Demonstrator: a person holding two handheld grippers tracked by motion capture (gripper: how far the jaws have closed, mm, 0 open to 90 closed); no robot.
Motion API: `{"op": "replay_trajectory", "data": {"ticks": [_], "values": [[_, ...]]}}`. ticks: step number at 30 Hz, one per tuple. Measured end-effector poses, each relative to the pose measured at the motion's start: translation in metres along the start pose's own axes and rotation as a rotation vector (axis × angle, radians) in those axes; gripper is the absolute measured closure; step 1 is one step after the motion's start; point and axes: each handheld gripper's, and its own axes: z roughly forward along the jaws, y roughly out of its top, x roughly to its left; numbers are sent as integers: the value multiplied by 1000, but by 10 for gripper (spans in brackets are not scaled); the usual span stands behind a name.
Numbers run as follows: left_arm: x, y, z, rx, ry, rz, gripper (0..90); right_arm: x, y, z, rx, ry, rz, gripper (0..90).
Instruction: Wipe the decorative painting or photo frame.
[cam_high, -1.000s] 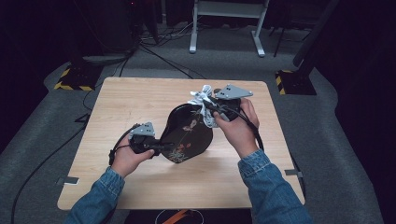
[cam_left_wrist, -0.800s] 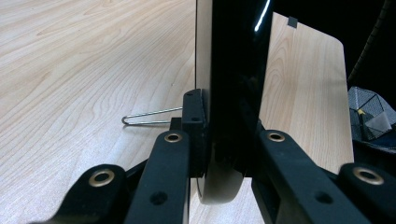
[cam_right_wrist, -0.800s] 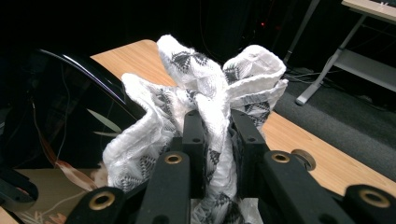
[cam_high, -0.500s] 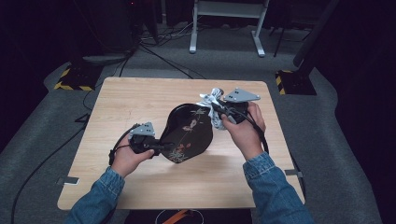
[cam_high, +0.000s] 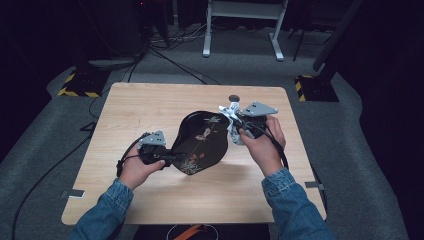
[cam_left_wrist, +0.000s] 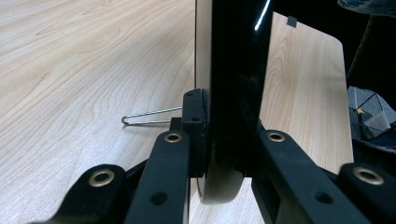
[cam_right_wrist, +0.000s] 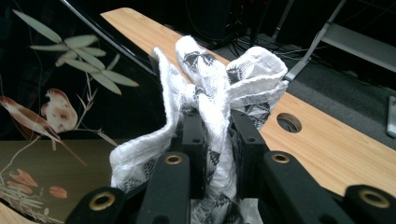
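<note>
My left tool (cam_high: 167, 158) is clamped on the near rim of the tray (cam_high: 202, 141), jaws shut on its edge as the left gripper view shows, one on each face of the black board; the tray is tipped up off the worktop (cam_high: 125, 110), its painted face turned towards my right side, its long axis running from my left hand (cam_high: 135, 170) away and rightward to my right tool (cam_high: 234, 121); that right tool is closed on a bunched white cloth (cam_right_wrist: 219, 88), the wad pinched between the jaws and spilling out above them; the cloth sits at the tray's far right edge, touching or just beside the lacquer, I cannot tell which; in the right gripper view the painted birds and leaves lie to the left of the cloth, so the face to wipe is leftward of the tool and close; I judge the next stroke runs along the long axis, down towards my left hand; my right hand (cam_high: 262, 145) is the nearer to the painted face, wrist cocked inward, forearm coming up from the near right; my left forearm comes in low from the near left, holding the tray steady; a thin wire hook (cam_left_wrist: 149, 115) lies on the worktop behind the tray.
</note>
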Motion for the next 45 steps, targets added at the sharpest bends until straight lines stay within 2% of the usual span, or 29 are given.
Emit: {"op": "replay_trajectory", "data": {"ticks": [15, 28, 45], "values": [[1, 0, 0, 2, -2, -1, 801, -2, -18, 10, 42, 12, 35, 787], [1, 0, -1, 6, 1, 2, 802, 5, -30, 18, 87, 35, 26, 787], [0, 2, 0, 8, 6, 8, 803, 16, -49, 28, 175, 45, -9, 788]]}}
